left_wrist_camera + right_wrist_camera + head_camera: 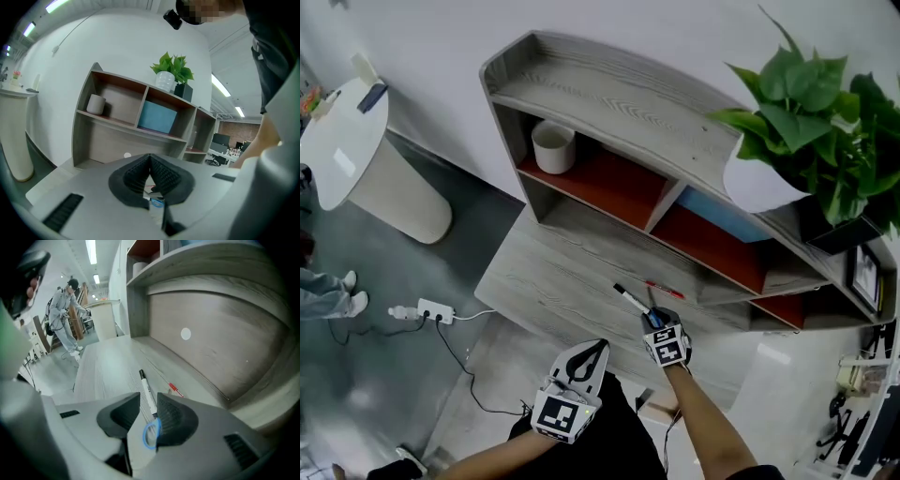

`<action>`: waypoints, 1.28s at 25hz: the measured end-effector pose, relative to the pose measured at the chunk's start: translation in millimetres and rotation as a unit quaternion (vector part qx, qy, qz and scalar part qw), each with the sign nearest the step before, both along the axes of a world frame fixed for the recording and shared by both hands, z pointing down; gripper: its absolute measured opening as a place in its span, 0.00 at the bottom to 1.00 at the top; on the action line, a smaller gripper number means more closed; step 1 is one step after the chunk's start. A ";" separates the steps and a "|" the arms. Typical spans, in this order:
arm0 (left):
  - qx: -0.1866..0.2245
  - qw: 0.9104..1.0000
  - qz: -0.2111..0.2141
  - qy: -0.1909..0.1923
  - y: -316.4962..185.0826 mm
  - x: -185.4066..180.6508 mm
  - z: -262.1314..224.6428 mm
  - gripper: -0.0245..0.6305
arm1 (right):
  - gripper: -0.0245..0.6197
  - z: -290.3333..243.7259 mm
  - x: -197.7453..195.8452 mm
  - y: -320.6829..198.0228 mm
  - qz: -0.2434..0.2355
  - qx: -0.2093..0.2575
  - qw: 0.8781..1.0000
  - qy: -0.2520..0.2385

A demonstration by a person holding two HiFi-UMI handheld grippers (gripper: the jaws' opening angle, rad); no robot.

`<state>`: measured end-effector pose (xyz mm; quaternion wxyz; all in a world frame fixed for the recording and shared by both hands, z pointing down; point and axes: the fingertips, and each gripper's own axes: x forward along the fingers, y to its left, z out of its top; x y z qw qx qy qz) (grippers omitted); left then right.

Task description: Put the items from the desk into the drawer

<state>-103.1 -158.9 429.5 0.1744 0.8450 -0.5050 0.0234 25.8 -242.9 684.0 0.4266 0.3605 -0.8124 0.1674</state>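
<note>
My right gripper [148, 403]: jaws spread, marker [146, 386] between tips, not pinched. I centre on barrel, lower, squeeze squarely. Left gripper [150, 161]: jaws pressed together, nothing held.

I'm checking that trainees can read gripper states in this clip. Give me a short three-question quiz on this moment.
1. True or false: the left gripper has its jaws wide apart.
2. What lies between the right gripper and its open jaws? A scissors, B white marker, C stapler.
3. What stands on top of the shelf unit, at the head view's right?
Key: 1 false, the left gripper's tips meet; 2 B; 3 a potted plant.
</note>
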 end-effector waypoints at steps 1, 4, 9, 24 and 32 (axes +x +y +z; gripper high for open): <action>0.004 1.000 -0.002 0.004 -3.1 1.2 -2.9 0.06 | 0.22 8.6 -0.8 -3.9 -0.005 -0.008 1.000 0.008; 0.007 1.000 -0.009 0.003 -8.2 0.2 -4.3 0.06 | 0.23 34.7 -3.2 -11.6 -0.003 -0.036 0.999 0.012; -0.004 1.000 -0.031 -0.001 -6.4 -12.3 1.7 0.06 | 0.23 50.9 7.1 -21.6 0.005 -0.034 0.999 0.032; -0.004 0.999 -0.054 0.000 -11.7 -20.7 6.6 0.06 | 0.23 69.3 56.0 -1.1 0.040 -0.070 0.995 0.054; -0.006 0.999 -0.038 -0.002 -11.7 -6.1 8.9 0.06 | 0.23 74.5 59.4 15.3 0.036 -0.090 0.994 0.058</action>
